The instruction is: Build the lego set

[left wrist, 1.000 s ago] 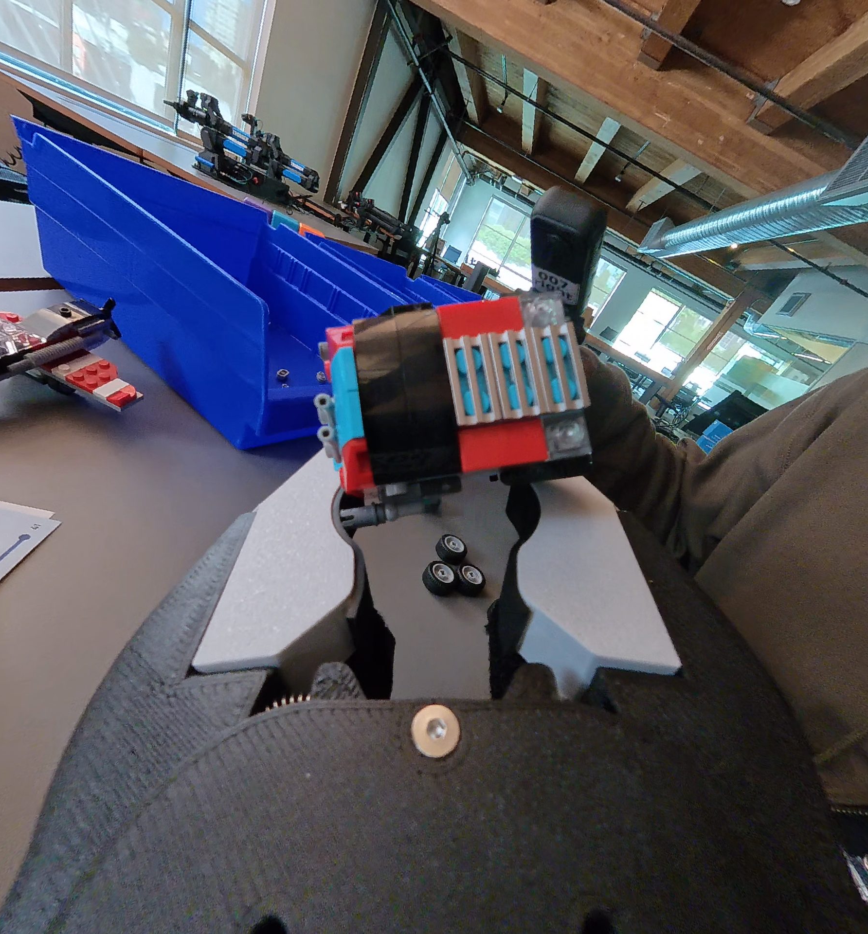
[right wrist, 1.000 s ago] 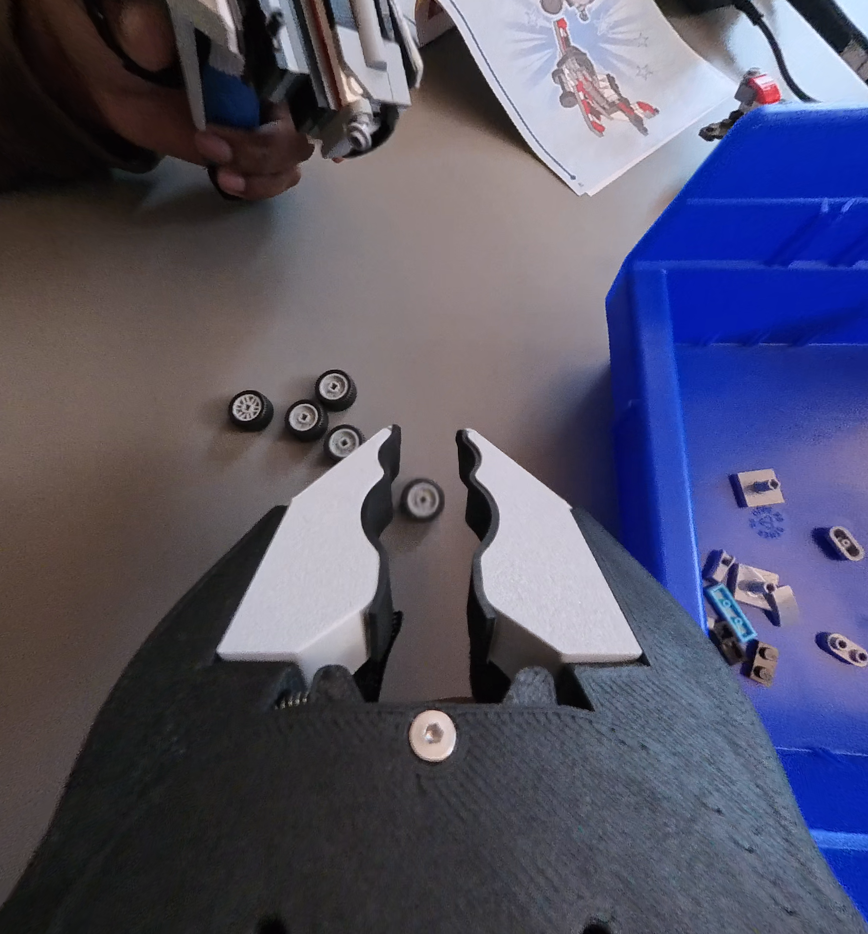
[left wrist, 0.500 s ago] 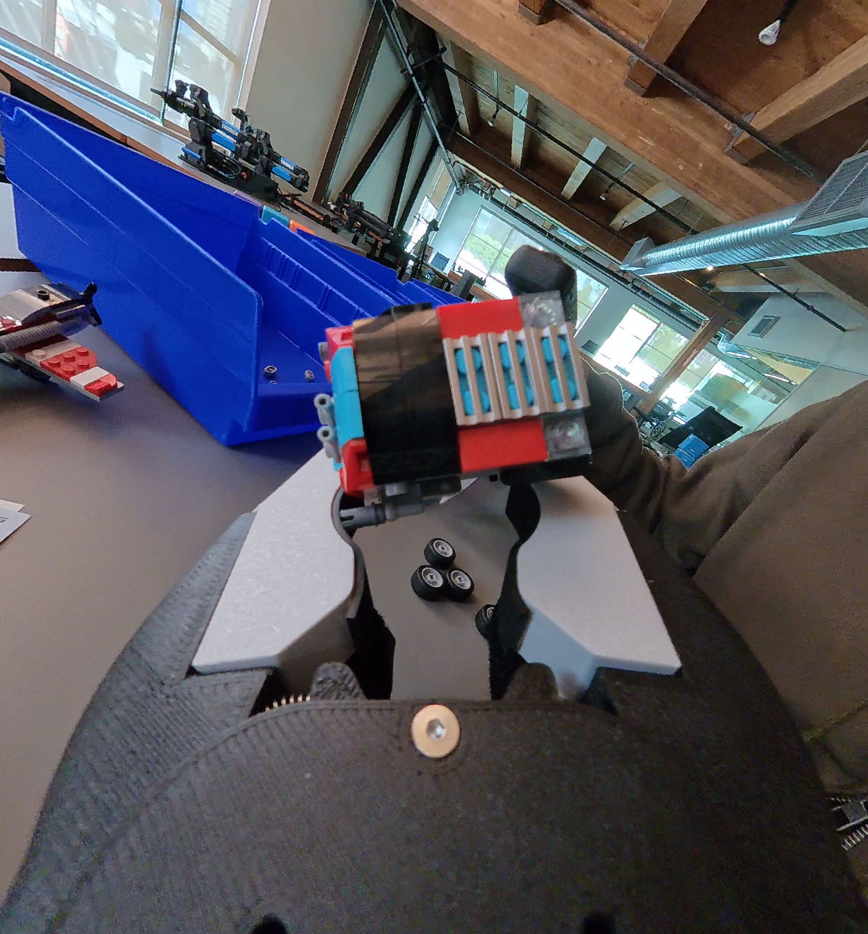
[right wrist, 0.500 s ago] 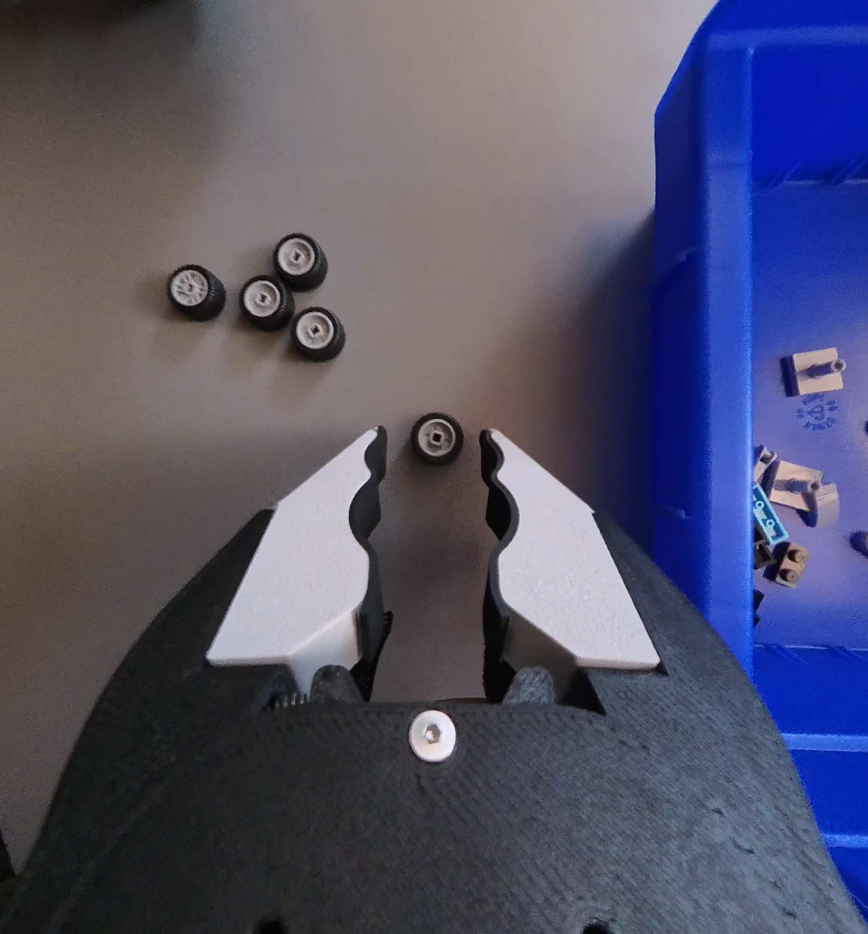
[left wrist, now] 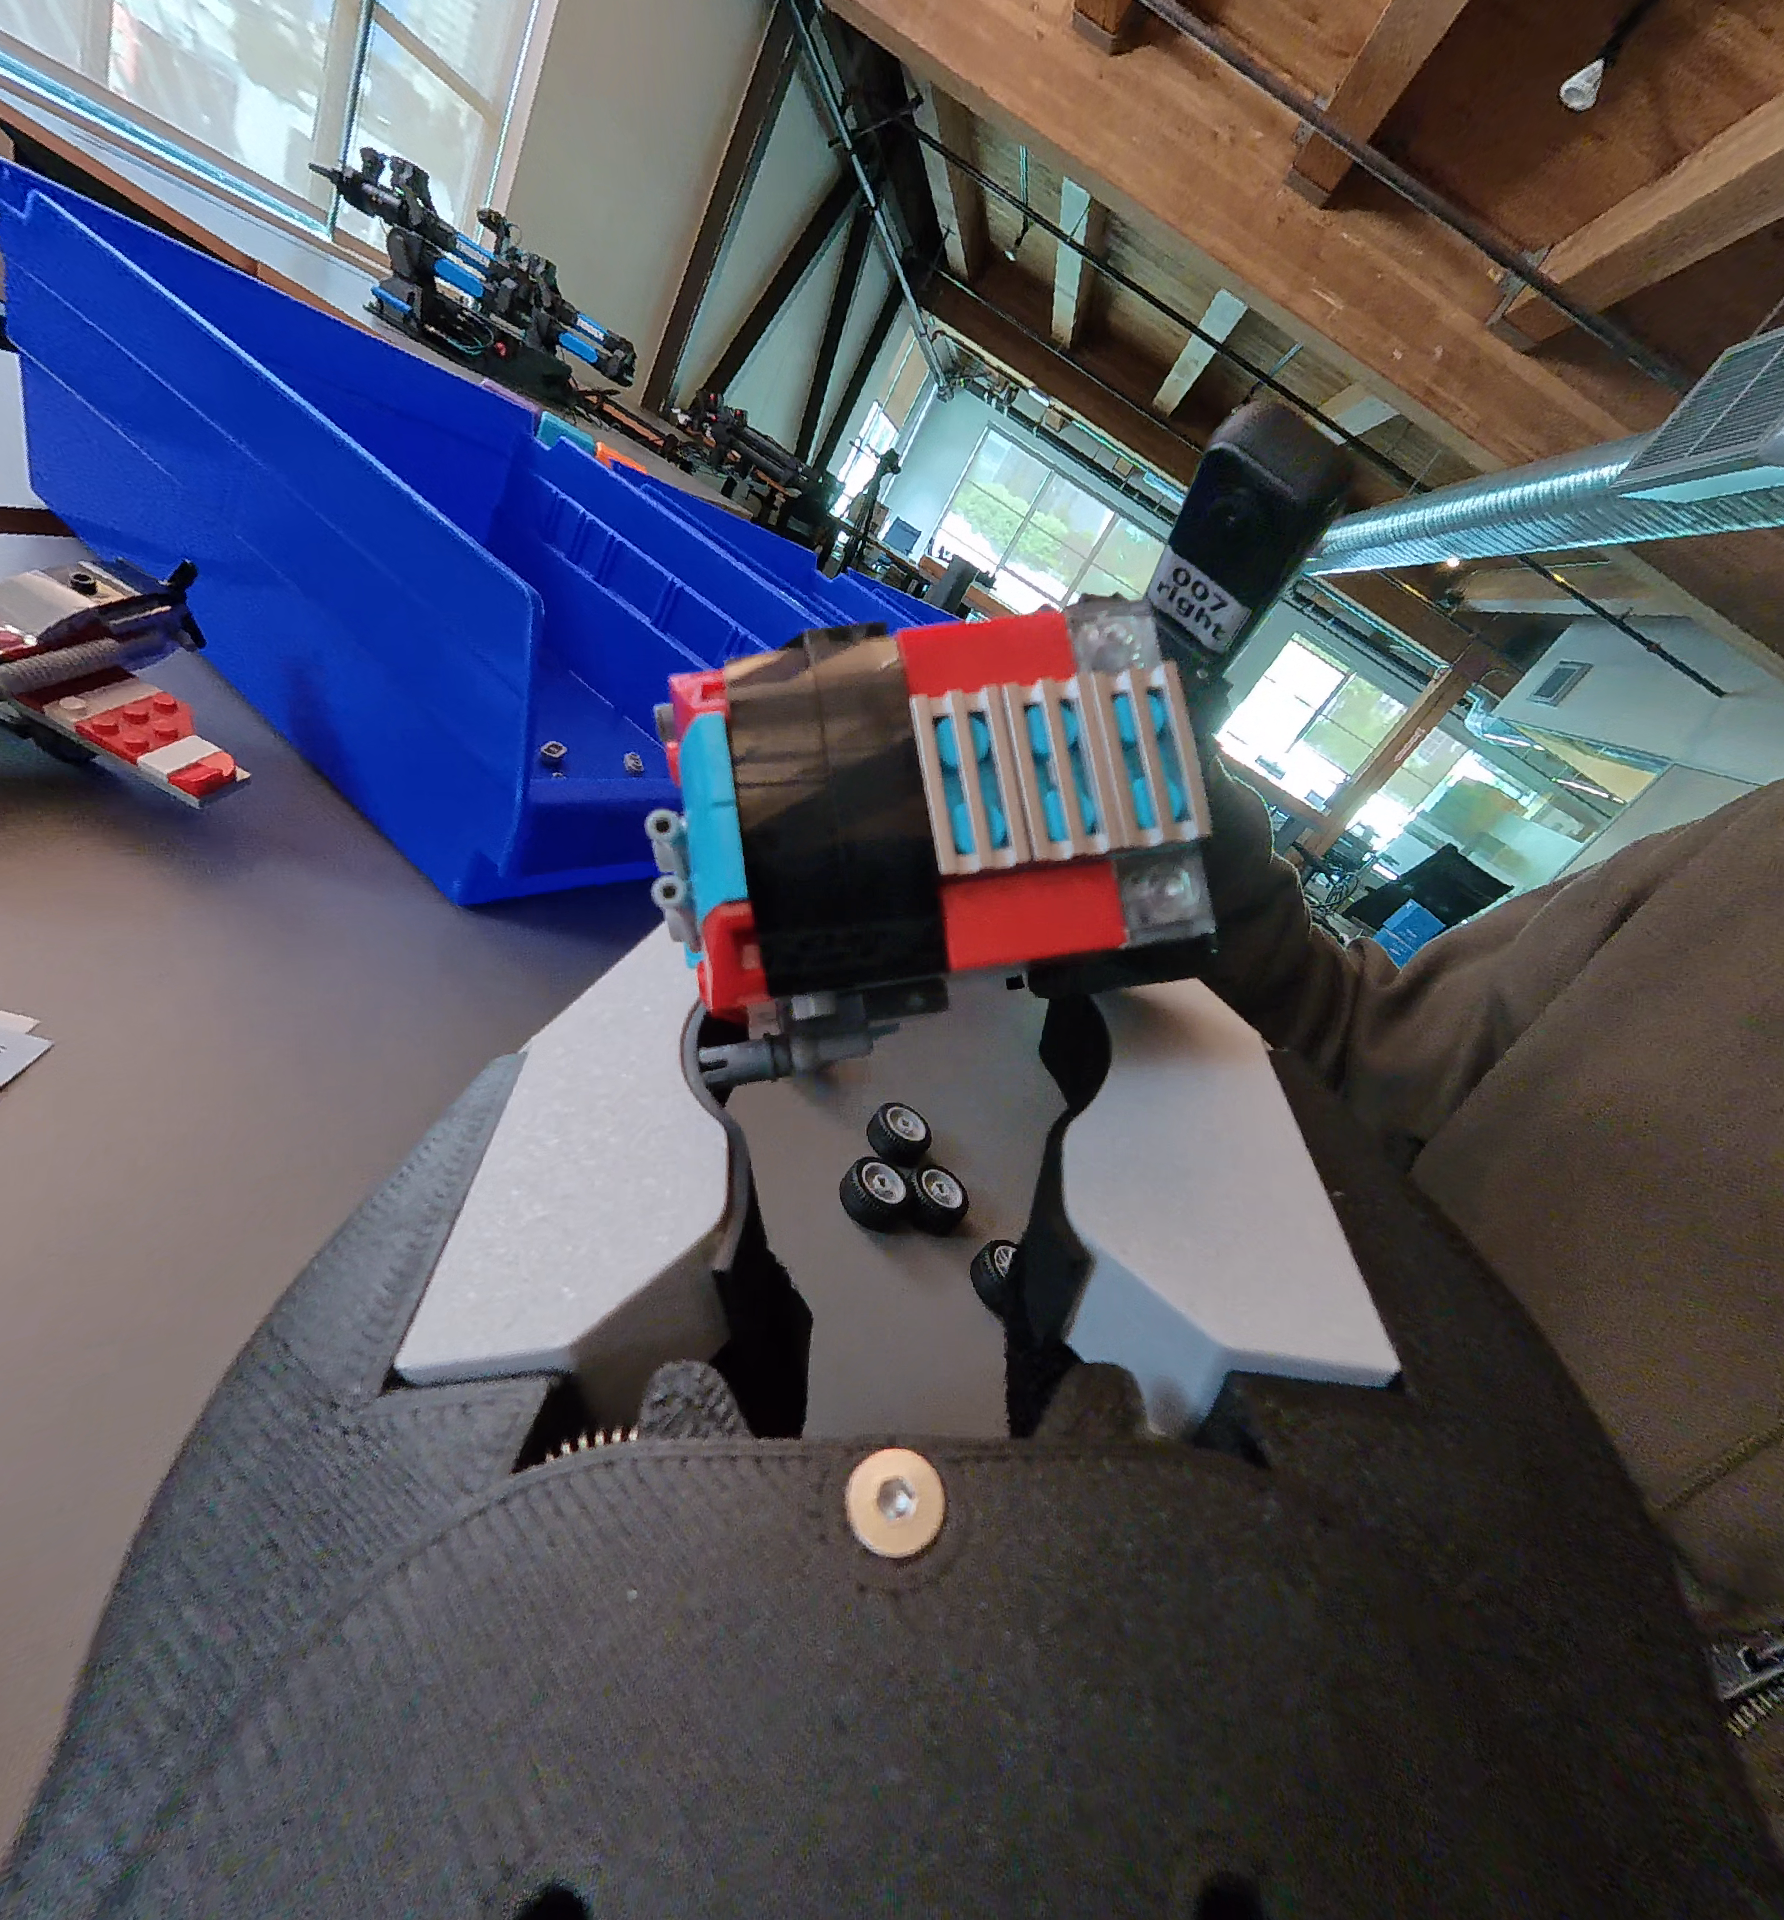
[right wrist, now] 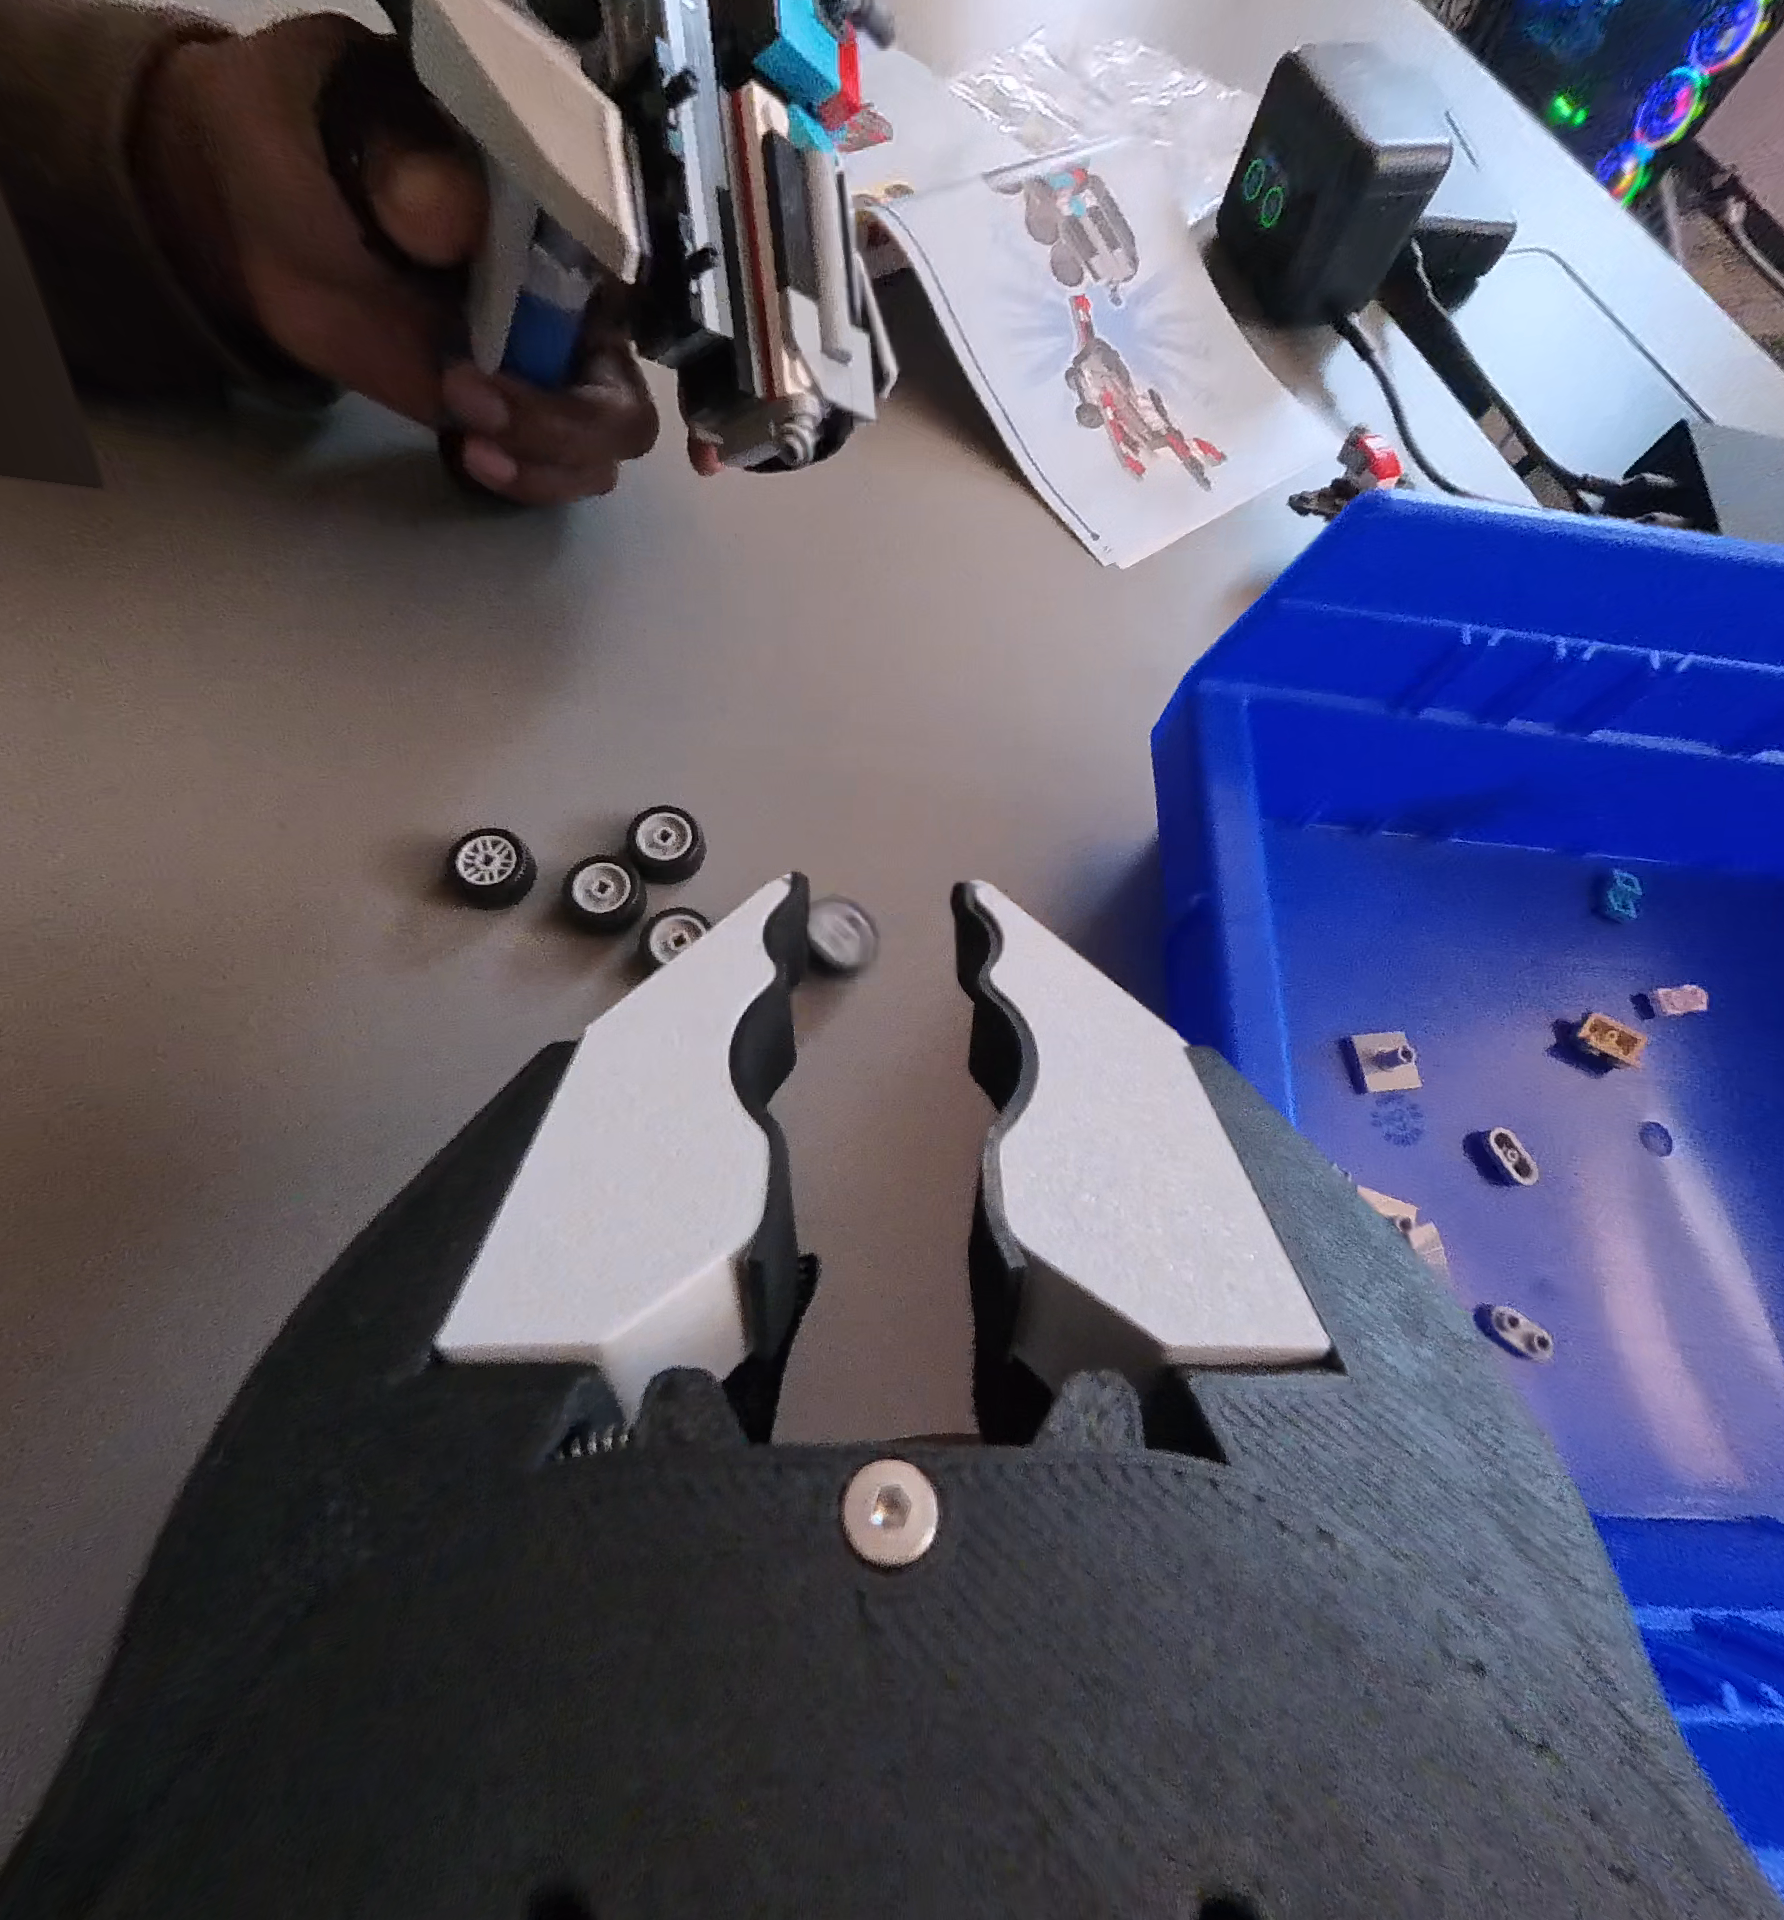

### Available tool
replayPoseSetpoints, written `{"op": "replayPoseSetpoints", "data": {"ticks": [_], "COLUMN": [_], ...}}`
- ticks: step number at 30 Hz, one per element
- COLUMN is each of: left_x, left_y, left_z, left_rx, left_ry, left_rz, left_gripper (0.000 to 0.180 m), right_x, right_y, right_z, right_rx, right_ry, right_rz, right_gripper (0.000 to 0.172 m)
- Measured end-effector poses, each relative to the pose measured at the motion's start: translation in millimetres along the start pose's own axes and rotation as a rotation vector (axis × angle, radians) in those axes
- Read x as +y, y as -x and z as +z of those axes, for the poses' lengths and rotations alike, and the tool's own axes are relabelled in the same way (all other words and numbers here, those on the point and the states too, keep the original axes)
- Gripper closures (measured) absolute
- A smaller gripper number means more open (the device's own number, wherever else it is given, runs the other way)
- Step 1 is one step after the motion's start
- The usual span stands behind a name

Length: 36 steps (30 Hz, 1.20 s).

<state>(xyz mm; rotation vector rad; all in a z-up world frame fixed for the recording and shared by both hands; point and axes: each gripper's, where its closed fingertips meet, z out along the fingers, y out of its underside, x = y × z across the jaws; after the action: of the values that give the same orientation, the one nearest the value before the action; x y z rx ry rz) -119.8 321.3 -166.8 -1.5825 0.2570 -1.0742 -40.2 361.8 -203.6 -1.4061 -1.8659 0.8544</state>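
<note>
My left gripper [left wrist: 883, 1013] is shut on a brick-built model [left wrist: 929, 821] in red, black and cyan with a grey grille, and holds it above the table. The right wrist view shows the same model [right wrist: 763, 208] between the left gripper's fingers [right wrist: 535, 135] at the top left. My right gripper [right wrist: 875, 899] is open, low over the grey table. One small black wheel [right wrist: 838, 935] lies between its fingers, against the left pad and clear of the right one; it looks blurred. Several more wheels [right wrist: 604, 891] lie just left of the fingertips and also show in the left wrist view [left wrist: 898, 1132].
A blue bin [right wrist: 1210, 831] with several small loose parts stands right of my right gripper and also shows in the left wrist view [left wrist: 348, 644]. An instruction booklet [right wrist: 1075, 312] and a black power adapter [right wrist: 1324, 208] lie beyond. A partly built red and grey brick piece [left wrist: 88, 675] lies far left. About 11 centimetres separates my left fingertips from my right. The black power adapter [right wrist: 1324, 208] is about 30 centimetres from my left fingertips and 35 centimetres from my right.
My right gripper opened wider, then narrowed again. The wheel stayed on the table and now lies against the left pad. The left gripper kept its hold on the model.
</note>
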Motion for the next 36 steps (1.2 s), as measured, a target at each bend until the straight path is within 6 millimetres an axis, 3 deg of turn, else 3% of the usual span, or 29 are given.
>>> {"op": "replayPoseSetpoints", "data": {"ticks": [8,16,21,26,36], "left_x": [-1.1,-15.9,-17.2,-18.7,-23.0], "left_y": [4.6,29.7,23.9,10.9,9.9], "left_z": [-3.1,-21.4,-19.9,-15.4,-16.2], "left_rx": [-0.022,-0.106,-0.081,-0.025,-0.002], "left_ry": [-0.003,-0.081,-0.083,-0.094,-0.120], "left_rz": [-0.002,-0.075,-0.034,0.037,0.042], "left_gripper": [0.125,0.125,0.125,0.125,0.125], "right_x": [15.0,-0.8,-9.9,-4.0,0.0], "right_y": [4.0,18.6,24.8,29.6,32.0], "right_z": [11.1,46.7,70.4,91.4,107.7], "right_rx": [-0.029,-0.095,-0.126,-0.157,-0.198], "right_ry": [0.073,-0.003,0.003,0.081,0.128], "right_rz": [0.018,0.077,0.105,0.114,0.112], "right_gripper": [0.143,0.142,0.140,0.141,0.150]}}
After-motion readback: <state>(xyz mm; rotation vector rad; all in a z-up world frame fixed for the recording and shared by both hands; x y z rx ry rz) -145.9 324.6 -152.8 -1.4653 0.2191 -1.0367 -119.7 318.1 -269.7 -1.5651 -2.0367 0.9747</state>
